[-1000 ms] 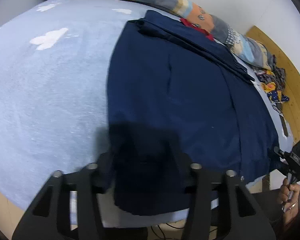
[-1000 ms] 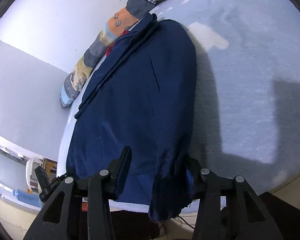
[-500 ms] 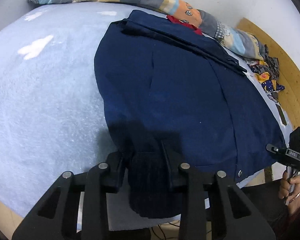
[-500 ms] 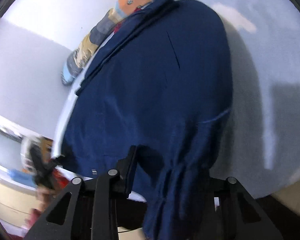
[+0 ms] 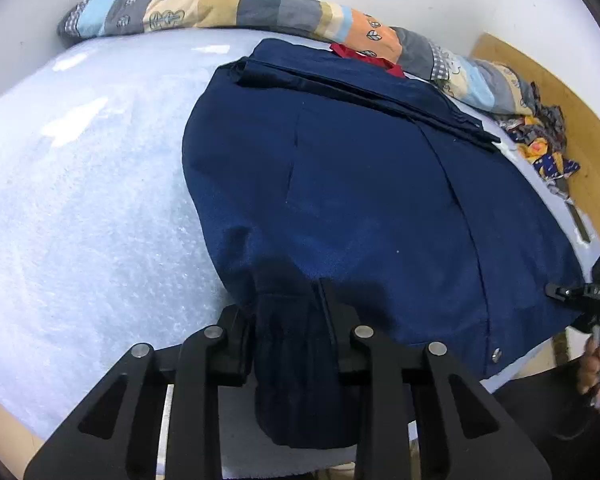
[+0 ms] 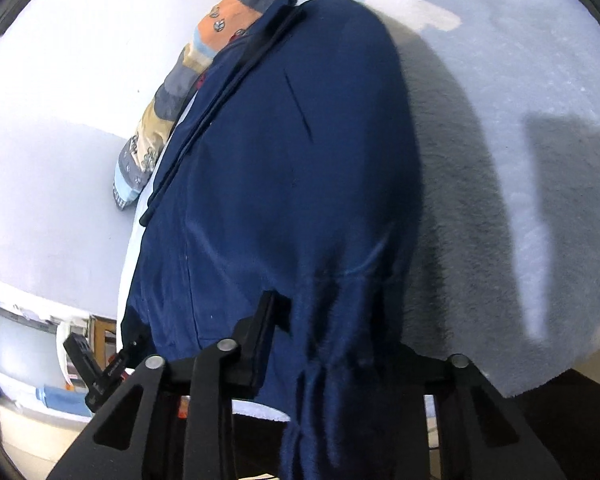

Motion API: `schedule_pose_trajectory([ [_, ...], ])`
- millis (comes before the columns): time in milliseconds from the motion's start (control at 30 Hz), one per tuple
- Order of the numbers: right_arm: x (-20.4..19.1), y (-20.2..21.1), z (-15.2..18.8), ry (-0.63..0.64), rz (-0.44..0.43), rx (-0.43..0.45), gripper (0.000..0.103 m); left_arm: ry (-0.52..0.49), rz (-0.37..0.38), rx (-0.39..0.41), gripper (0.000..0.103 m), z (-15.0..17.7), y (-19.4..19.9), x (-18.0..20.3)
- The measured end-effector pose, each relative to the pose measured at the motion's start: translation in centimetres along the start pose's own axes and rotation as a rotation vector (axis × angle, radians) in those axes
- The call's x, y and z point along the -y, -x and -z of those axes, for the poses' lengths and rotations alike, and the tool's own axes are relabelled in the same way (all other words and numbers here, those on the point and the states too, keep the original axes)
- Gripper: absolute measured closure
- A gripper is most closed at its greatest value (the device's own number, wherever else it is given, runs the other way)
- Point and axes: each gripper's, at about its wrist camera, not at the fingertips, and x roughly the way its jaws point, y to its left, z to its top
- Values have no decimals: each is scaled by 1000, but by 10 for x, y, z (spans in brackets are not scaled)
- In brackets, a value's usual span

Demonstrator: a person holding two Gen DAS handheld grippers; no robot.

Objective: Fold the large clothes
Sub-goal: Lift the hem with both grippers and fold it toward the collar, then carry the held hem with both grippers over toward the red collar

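Left wrist view: your left tool (image 5: 288, 320) and right tool (image 6: 332, 344) have just been closing, each now pinching the navy jacket's (image 5: 360, 184) hem at 6 o'clock on the bed (image 5: 80, 220), ready to lift and fold.

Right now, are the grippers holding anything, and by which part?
Both hold the navy coat by its near hem: left gripper and right gripper have just been closing on bunched fabric at opposite corners.

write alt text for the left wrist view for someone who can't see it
The left gripper, its jaws just closed, pinches the near hem of a navy blue jacket spread flat on a pale blue bed cover. A patchwork quilt lies rolled along the far wall, and the right gripper holds the hem's other end.
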Motion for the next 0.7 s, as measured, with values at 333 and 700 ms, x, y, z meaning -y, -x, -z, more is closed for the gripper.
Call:
schedule_pose_trajectory([
  [333,-20,27,5,56,-70,112,96,35,49,70,83,-4,20,4],
  [700,-36,65,18,92,-154,200,96,84,84,104,84,4,50,1],
])
